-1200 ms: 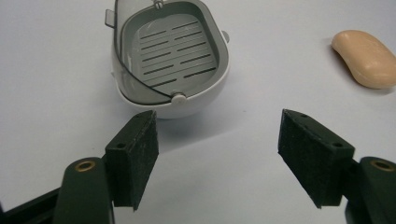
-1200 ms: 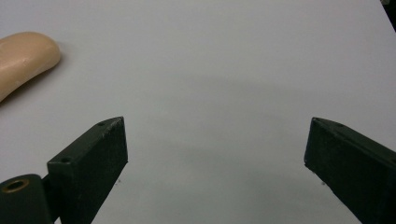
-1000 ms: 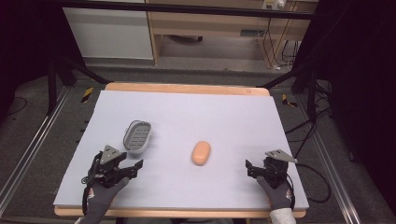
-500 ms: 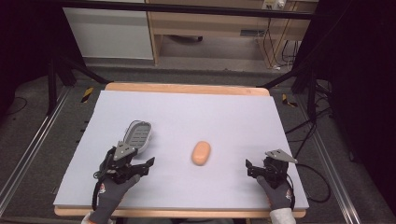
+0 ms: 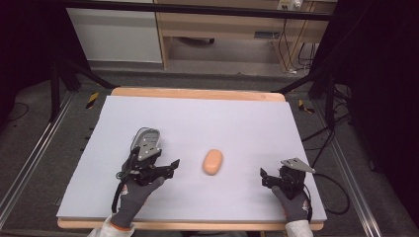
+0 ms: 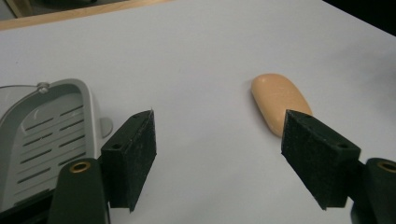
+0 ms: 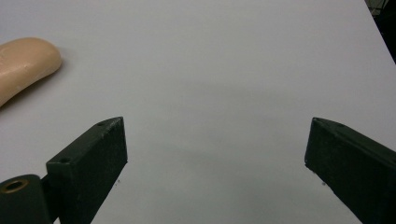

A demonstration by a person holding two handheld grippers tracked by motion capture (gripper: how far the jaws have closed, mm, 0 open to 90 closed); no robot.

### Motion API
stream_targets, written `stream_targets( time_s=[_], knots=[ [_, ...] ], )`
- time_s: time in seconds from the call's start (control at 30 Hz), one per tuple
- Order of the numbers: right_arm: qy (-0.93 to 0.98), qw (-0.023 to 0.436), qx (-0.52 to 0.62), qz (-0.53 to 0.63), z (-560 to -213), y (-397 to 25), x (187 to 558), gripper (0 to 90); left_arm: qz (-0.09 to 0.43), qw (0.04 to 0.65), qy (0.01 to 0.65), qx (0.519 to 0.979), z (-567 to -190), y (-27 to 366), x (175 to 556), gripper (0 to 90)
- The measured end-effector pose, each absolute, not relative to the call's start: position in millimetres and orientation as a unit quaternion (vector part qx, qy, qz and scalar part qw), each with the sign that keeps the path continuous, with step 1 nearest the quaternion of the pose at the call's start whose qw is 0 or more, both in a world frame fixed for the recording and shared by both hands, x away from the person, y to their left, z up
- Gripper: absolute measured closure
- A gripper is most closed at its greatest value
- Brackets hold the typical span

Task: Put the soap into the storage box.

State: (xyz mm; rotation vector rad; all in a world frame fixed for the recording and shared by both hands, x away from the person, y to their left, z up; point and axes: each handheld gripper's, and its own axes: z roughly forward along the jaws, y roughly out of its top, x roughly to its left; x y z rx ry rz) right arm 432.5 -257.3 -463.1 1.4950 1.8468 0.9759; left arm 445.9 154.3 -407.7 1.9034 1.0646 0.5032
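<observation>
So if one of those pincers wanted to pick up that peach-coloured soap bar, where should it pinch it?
Probably across the narrow middle of the soap bar. It lies flat on the white table, an elongated oval with its long axis pointing away from the person, so its long sides face left and right. The left gripper, jaws open, is nearest; coming down from above, with one jaw on each long side, looks simplest.

The high view looks forward and down from above the table's (image 5: 237, 113) near edge, taking in the whole top. Each gripper view sits low and close over the surface, looking along its own tongs. All three share the soap (image 5: 213, 161) (image 6: 279, 102) (image 7: 23, 65).
</observation>
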Motion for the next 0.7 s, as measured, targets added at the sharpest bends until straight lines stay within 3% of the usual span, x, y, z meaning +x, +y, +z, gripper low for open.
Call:
stream_targets(
  time_s=[0.7],
  knots=[
    [0.692, 0.281, 0.557, 0.362, -464, -257, 433, 5.8, 0.185, 0.428, 0.413, 0.783, -418, 99, 467, 25.1]
  ],
)
